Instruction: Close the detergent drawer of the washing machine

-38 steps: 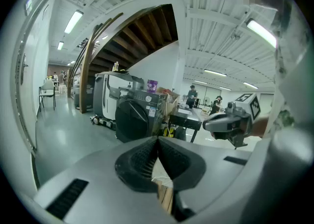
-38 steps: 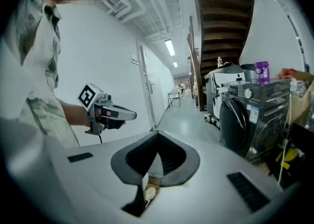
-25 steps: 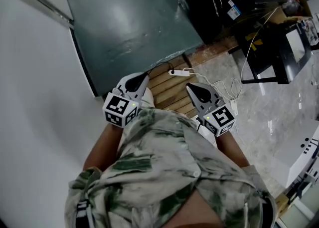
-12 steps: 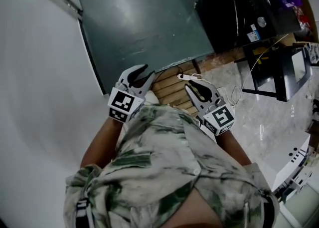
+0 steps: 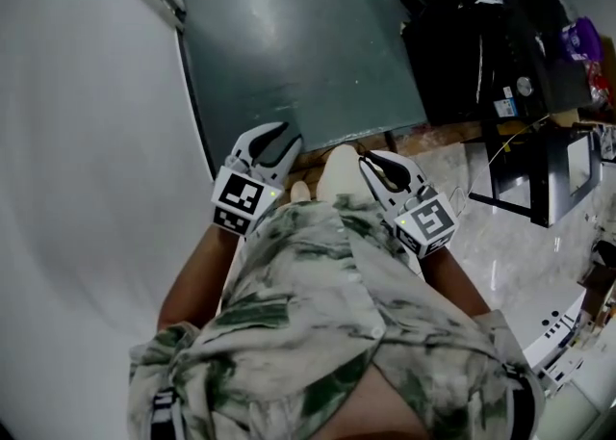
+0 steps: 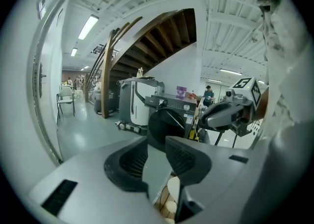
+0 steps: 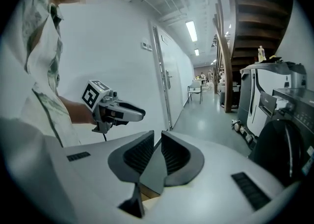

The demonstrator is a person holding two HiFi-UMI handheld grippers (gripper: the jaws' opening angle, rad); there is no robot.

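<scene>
Left gripper [image 5: 272, 136] advanced, jaws just opened, empty; right gripper [image 5: 377, 163] advanced, barely parted.

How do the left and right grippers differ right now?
Jaws: the left gripper has just opened to a clear gap; the right gripper shows only a narrow slit. Place: the left gripper is by the white wall, the right gripper toward the tiled floor. Shared: both are empty, held side by side, pointing ahead.
</scene>
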